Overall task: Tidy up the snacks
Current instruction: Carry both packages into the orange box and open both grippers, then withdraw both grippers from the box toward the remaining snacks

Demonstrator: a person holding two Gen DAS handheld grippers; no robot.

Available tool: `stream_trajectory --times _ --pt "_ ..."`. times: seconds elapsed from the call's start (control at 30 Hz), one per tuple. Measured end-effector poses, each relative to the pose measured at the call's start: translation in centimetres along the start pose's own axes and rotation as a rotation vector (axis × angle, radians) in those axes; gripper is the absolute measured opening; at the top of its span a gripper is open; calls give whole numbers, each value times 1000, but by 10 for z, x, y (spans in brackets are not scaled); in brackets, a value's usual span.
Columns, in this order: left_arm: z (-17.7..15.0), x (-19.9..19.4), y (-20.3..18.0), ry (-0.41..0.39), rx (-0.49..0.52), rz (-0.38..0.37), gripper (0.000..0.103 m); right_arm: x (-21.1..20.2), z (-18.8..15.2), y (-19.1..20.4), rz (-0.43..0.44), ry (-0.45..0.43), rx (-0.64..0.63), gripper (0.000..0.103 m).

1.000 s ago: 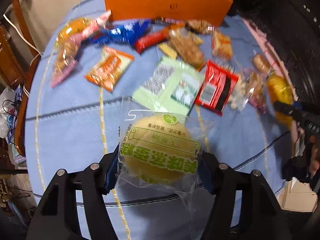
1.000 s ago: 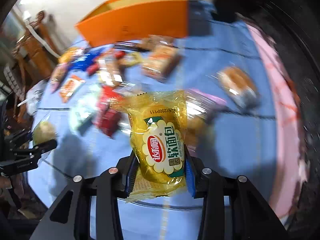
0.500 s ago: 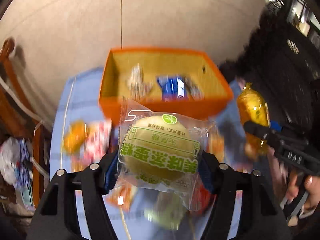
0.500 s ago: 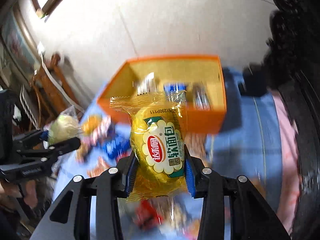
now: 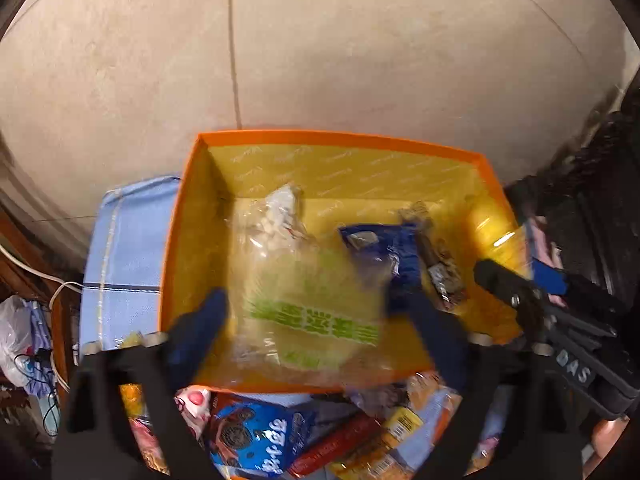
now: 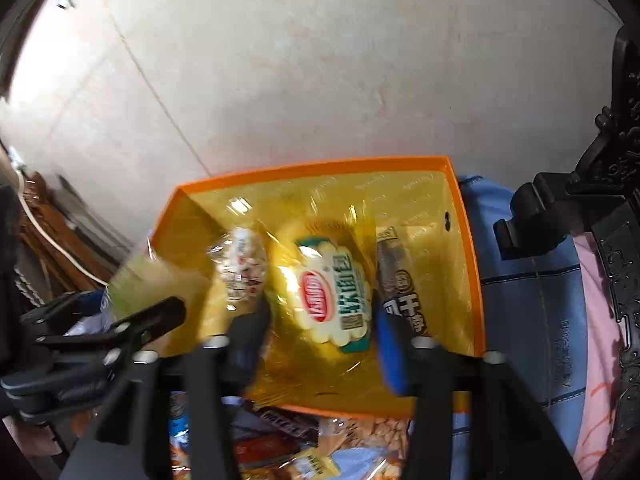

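Note:
Both grippers hover over the open orange box [image 5: 172,240] [image 6: 468,240]. My left gripper [image 5: 316,328] has its jaws spread wide; the clear pack with the round yellow-green cake [image 5: 312,304] sits blurred between them, loose and dropping into the box. My right gripper [image 6: 324,328] is also spread open; the yellow soft-bread pack [image 6: 332,296] is blurred between its fingers, falling into the box. The right gripper shows at the right of the left wrist view [image 5: 520,292].
Inside the box lie a clear bag of white pieces [image 5: 276,216], a blue pack [image 5: 380,244] and a dark bar [image 6: 396,280]. Several snack packs, among them a blue cookie pack [image 5: 256,440], lie on the blue tablecloth [image 5: 120,248] in front. A dark carved chair [image 6: 600,200] stands right.
Both grippers moved forward over the box and opened. The cake pack and the yellow bread pack have come loose and are dropping in.

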State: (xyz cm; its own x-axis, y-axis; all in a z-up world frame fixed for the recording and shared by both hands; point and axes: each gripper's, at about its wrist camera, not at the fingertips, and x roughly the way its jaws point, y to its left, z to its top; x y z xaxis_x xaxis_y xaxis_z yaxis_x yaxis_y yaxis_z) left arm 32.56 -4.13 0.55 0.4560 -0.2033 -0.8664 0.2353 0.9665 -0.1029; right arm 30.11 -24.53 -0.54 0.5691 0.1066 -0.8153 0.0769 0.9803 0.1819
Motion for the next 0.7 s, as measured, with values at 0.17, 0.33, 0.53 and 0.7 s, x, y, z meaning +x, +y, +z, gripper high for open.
stream_trajectory --times 0.17,0.33,0.53,0.7 --pt "-10 -12 -7 -46 68 11 96 -17 -18 0 -17 -48 -40 80" --pt "-48 -32 -11 -23 145 6 99 -45 -58 -21 -12 -61 -46 85" --pt "-136 -42 0 55 172 13 99 -67 -149 -61 -71 51 -12 86" --pt "-217 -24 27 189 132 81 99 -73 -217 -78 -95 172 26 86"
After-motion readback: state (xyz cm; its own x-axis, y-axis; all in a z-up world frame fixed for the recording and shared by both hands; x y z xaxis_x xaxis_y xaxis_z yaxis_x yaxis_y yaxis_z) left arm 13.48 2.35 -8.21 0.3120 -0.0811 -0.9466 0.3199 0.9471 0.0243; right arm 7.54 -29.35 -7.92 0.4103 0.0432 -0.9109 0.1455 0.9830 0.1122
